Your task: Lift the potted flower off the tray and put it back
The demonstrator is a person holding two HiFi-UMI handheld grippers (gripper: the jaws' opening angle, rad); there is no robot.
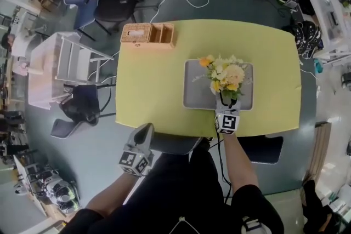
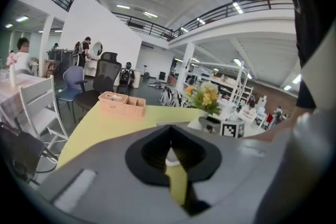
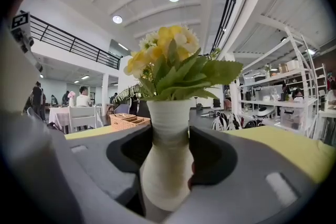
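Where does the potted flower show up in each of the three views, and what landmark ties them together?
Head view: potted flower right of centre, at the grey tray.
Left gripper view: potted flower right of centre, in the middle distance.
Right gripper view: potted flower dead centre, vase neck between the jaws.
Shared landmark: the wicker basket, in all three views.

Right tongs (image 1: pixel 222 99) clamped, arm (image 1: pixel 241 159) stretched forward; left tongs (image 1: pixel 145 130) closed (held back near body).
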